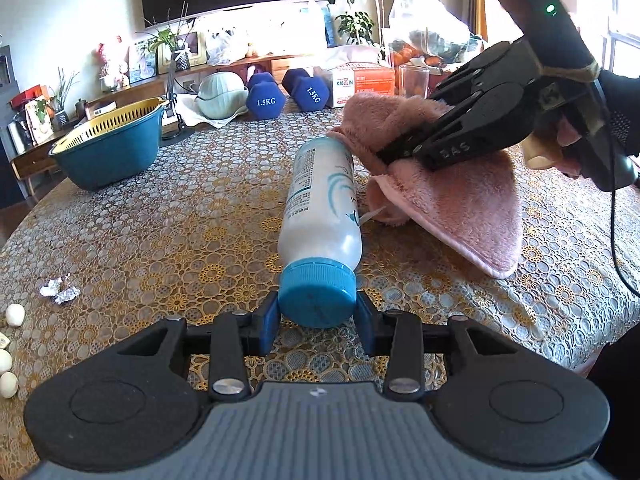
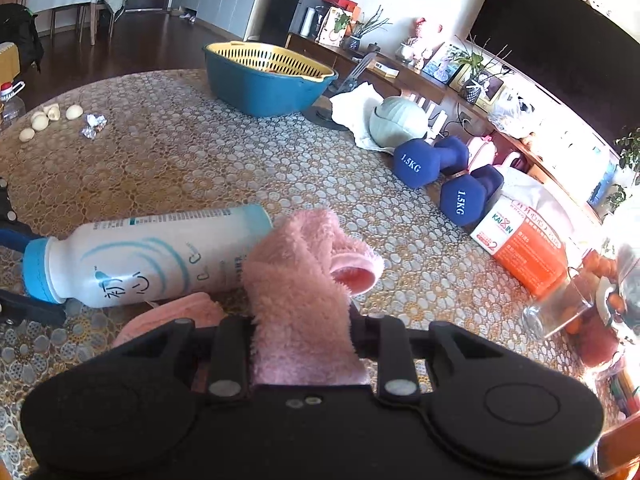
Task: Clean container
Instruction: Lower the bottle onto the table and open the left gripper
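Observation:
A white bottle (image 1: 322,204) with a blue cap (image 1: 317,294) lies on its side on the lace tablecloth. My left gripper (image 1: 317,312) is shut on the cap, its blue-padded fingers on either side. My right gripper (image 1: 404,152) is shut on a pink fluffy cloth (image 1: 452,200), which touches the bottle's far end. In the right wrist view the bottle (image 2: 152,254) lies to the left and the cloth (image 2: 298,292) bunches between the fingers of the right gripper (image 2: 302,320), pressed against the bottle's base.
A blue basin with a yellow strainer (image 1: 110,142) stands at the far left. Two blue dumbbells (image 1: 284,94), an orange box (image 1: 366,80) and a glass (image 1: 414,80) sit at the back. Crumpled foil (image 1: 60,286) and pale round items (image 1: 15,314) lie left.

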`<state>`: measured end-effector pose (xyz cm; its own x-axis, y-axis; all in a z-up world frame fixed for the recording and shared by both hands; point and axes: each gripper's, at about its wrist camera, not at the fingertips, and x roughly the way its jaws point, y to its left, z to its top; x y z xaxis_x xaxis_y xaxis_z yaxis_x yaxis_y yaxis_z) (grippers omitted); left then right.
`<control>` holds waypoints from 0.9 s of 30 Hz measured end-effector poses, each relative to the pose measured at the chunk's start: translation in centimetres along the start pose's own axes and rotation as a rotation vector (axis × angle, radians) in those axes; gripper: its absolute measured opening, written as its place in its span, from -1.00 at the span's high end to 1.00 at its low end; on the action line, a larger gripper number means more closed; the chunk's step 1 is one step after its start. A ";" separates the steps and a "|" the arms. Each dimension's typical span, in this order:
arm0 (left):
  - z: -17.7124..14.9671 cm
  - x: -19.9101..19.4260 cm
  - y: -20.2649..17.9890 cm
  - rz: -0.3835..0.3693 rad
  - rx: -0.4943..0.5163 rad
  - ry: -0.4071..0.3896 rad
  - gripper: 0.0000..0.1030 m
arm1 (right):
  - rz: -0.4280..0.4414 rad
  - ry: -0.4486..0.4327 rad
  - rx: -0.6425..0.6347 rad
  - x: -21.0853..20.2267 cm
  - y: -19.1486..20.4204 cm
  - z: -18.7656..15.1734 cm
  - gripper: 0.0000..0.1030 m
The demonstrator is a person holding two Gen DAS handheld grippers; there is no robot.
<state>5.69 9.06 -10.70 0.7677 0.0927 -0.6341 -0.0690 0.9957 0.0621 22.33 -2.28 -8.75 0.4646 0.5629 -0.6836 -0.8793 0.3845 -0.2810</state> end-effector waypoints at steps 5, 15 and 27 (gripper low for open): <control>0.2 -0.4 -0.2 0.012 0.005 -0.001 0.21 | 0.000 -0.037 0.040 -2.1 -0.5 -0.3 0.48; 0.3 -1.7 -0.9 0.021 -0.018 -0.003 -0.29 | -0.021 0.000 0.220 -4.0 -2.0 -3.2 0.25; 1.2 -4.1 -1.9 0.031 -0.051 -0.045 -0.63 | -0.068 -0.096 0.360 -9.1 -2.4 -5.7 -0.12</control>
<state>3.40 6.75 -7.30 0.7925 0.1243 -0.5971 -0.1243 0.9914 0.0413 19.63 -12.50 -5.67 0.5437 0.5866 -0.6003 -0.7607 0.6466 -0.0571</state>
